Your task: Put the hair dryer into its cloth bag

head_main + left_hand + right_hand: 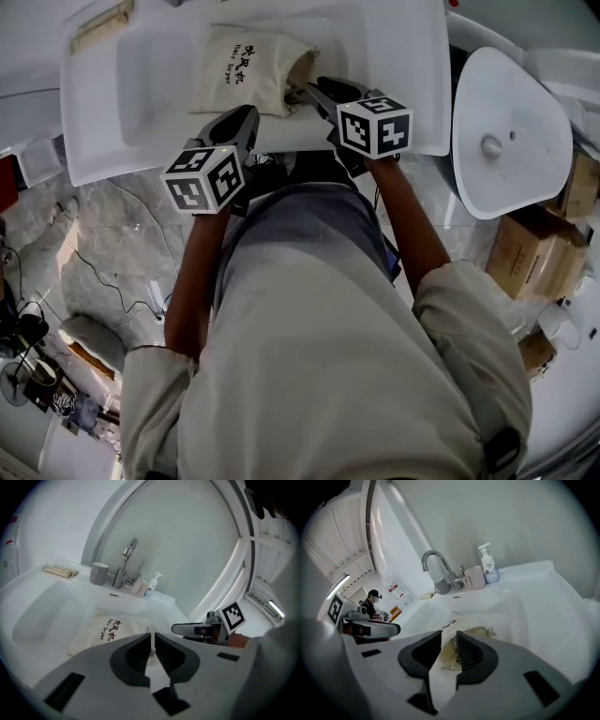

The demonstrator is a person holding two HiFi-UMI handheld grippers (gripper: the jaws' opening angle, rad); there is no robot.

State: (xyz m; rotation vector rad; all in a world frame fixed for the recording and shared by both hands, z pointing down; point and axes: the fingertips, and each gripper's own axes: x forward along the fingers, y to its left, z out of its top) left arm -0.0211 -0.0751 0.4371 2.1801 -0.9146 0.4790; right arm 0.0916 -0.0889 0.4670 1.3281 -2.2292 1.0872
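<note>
The cream cloth bag (239, 67) printed "Hair Dryer" lies bulging in the white sink basin (141, 103), its gathered mouth (300, 67) to the right. No hair dryer shows outside it. My left gripper (246, 117) hovers over the basin's near rim, below the bag; its jaws stand almost together, with only a thin slit (152, 641). My right gripper (315, 90) hangs just beside the bag's mouth, a thin drawstring (295, 90) close by. A clear gap (449, 644) remains between its jaws, and the bag's mouth (476, 632) shows through, untouched.
A chrome faucet (124, 564), a grey cup (99, 573) and a pump bottle (487, 564) stand along the sink's back ledge. A wrapped packet (101, 26) lies at its far left corner. A toilet lid (506, 131) and cardboard boxes (534, 248) are at the right.
</note>
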